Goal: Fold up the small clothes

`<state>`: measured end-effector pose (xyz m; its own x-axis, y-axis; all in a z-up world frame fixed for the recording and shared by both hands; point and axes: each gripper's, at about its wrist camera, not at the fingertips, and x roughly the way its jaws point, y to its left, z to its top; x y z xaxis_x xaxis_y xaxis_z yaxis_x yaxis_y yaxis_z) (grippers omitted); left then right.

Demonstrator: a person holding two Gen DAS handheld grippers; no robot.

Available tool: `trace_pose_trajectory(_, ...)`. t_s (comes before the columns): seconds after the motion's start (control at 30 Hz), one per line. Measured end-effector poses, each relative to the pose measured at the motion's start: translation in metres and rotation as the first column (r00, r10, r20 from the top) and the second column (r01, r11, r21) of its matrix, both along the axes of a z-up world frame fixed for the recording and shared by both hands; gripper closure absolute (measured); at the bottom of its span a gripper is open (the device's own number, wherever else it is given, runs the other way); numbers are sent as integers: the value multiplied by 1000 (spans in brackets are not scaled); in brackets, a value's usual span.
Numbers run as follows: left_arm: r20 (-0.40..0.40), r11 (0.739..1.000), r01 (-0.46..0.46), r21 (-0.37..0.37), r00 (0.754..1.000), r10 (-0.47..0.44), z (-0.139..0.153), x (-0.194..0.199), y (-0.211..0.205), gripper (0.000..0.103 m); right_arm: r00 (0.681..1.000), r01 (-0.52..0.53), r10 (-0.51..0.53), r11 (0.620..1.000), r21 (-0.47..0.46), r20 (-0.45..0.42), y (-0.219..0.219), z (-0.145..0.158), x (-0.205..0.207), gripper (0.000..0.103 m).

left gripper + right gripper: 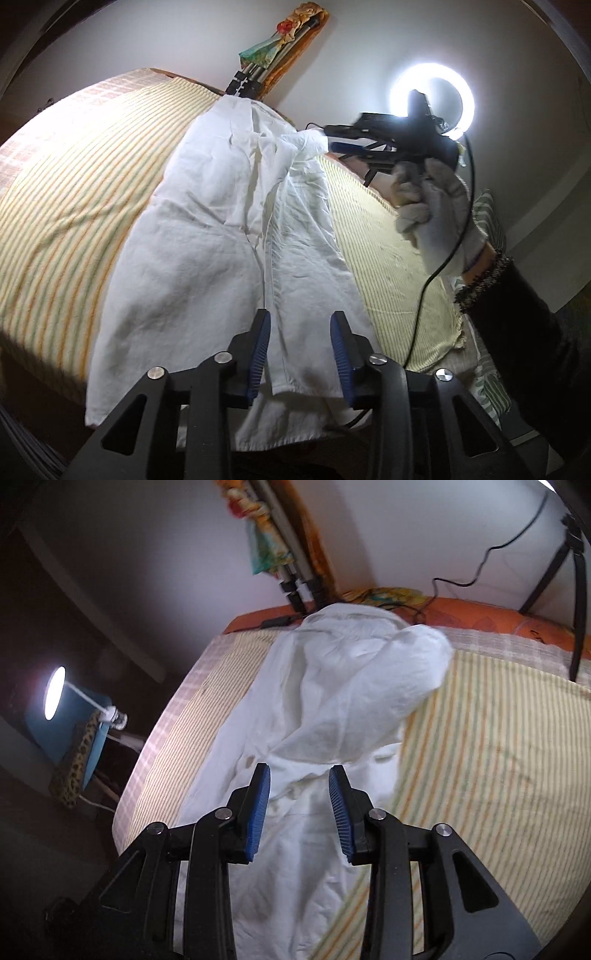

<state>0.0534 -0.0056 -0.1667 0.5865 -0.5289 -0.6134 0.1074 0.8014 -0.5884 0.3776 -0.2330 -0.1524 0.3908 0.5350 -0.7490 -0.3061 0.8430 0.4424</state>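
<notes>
A white garment (221,229) lies lengthwise on the striped bed cover (74,177). My left gripper (300,350) is open just above the garment's near hem, jaws apart, nothing between them. In the left wrist view my right gripper (332,138), held by a gloved hand (432,206), is at the garment's far right corner, touching bunched cloth; its grip is unclear there. In the right wrist view my right gripper (299,805) has its jaws apart above the garment (332,686), with a folded-over flap (417,657) at the far right.
A ring light (432,99) shines at the right. A tripod (255,70) stands beyond the bed. A cable (432,295) hangs by the hand. A lamp (55,694) stands on a side table (85,731) left of the bed. An orange pillow (480,620) lies at the head.
</notes>
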Motion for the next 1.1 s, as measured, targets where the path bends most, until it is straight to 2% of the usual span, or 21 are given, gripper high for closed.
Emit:
trace_pose_trajectory(0.1, -10, 1000, 5, 1, 1000, -5, -1, 9, -6, 70, 992, 125, -124, 992, 19, -35, -30, -7, 23, 51)
trace_pose_trajectory(0.13, -12, 1000, 11, 0, 1000, -11, -2, 12, -8, 70, 985, 166, -163, 985, 40, -52, -40, -12, 32, 49)
trace_pose_trajectory(0.23, -8, 999, 31, 29, 1000, -30, -3, 17, -16, 70, 962, 256, -240, 959, 122, -132, -60, -34, 60, 49)
trace_pose_trajectory(0.4, -41, 996, 73, 49, 997, -71, -15, 29, -27, 71, 937, 321, -287, 932, 168, -197, -66, -63, 96, 51)
trace_pose_trajectory(0.47, -48, 995, 84, 57, 996, -82, -20, 33, -30, 71, 937, 324, -288, 929, 182, -198, -61, -68, 106, 67)
trace_pose_trajectory(0.5, -51, 994, 90, 61, 995, -87, -22, 35, -31, 71, 940, 316, -278, 929, 192, -199, -57, -69, 110, 86)
trace_pose_trajectory(0.53, -53, 993, 95, 64, 994, -91, -24, 36, -32, 71, 944, 305, -267, 932, 196, -195, -53, -68, 113, 95)
trace_pose_trajectory(0.6, -56, 992, 105, 64, 993, -101, -26, 38, -34, 72, 955, 277, -258, 951, 133, -144, -42, -56, 118, 97)
trace_pose_trajectory(0.67, -62, 992, 112, 62, 992, -108, -29, 40, -35, 71, 969, 242, -240, 970, 14, -59, -27, -35, 124, 99)
trace_pose_trajectory(0.77, -61, 990, 126, 59, 991, -122, -32, 41, -37, 71, 979, 203, -202, 975, -95, 20, -4, -13, 142, 100)
trace_pose_trajectory(0.83, -61, 989, 132, 61, 990, -128, -33, 42, -38, 71, 983, 184, -179, 968, -170, 44, 12, -16, 154, 100)
trace_pose_trajectory(0.9, -57, 988, 138, 71, 989, -134, -34, 43, -41, 71, 991, 132, -134, 960, -245, 8, 27, -34, 163, 100)
trace_pose_trajectory(0.97, -53, 986, 145, 81, 989, -141, -33, 42, -42, 72, 994, 106, -107, 948, -301, 13, 35, -43, 164, 93)
trace_pose_trajectory(1.0, -52, 986, 146, 81, 988, -142, -33, 41, -42, 72, 994, 109, -109, 952, -285, 15, 32, -45, 162, 86)
trace_pose_trajectory(1.03, -53, 986, 148, 79, 988, -144, -33, 41, -42, 72, 993, 117, -116, 966, -231, 19, 25, -43, 158, 80)
trace_pose_trajectory(1.1, -56, 986, 149, 71, 988, -146, -32, 42, -42, 72, 989, 149, -146, 984, -100, 31, 3, -34, 145, 79)
